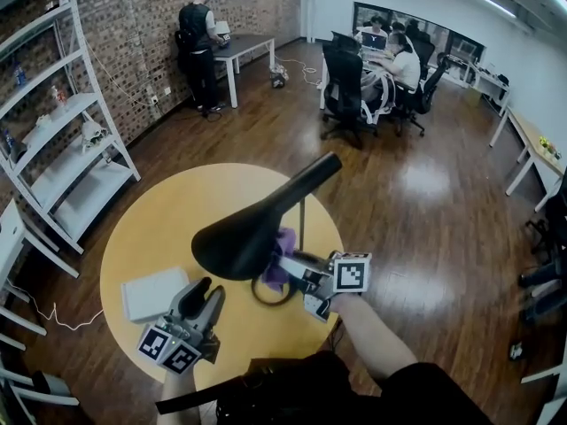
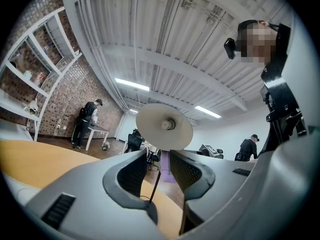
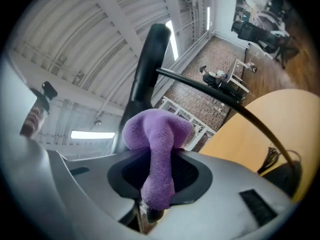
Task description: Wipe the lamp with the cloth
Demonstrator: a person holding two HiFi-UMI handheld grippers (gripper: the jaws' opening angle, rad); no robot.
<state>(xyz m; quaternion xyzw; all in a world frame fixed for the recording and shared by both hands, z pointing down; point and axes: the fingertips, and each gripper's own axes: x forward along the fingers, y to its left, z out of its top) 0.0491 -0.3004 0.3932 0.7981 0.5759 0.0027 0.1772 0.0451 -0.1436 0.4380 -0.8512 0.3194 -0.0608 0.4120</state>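
A black desk lamp [image 1: 239, 237] stands on the round yellow table [image 1: 151, 228], its wide shade tilted toward me and its arm rising to the upper right. My right gripper [image 1: 297, 268] is shut on a purple cloth [image 1: 282, 257], held just under the shade's right edge beside the thin pole [image 1: 302, 224]. In the right gripper view the cloth [image 3: 157, 134] bulges out from between the jaws, with the lamp arm [image 3: 150, 59] close above. My left gripper [image 1: 199, 301] hovers at the table's near left, open and holding nothing. It looks up at the shade's pale underside [image 2: 164, 126].
A flat white box [image 1: 152, 292] lies on the table left of the left gripper. The lamp's cable [image 3: 272, 156] trails by its base. A white shelf unit [image 1: 62, 149] stands at the left. People, desks and office chairs [image 1: 344, 96] fill the far room.
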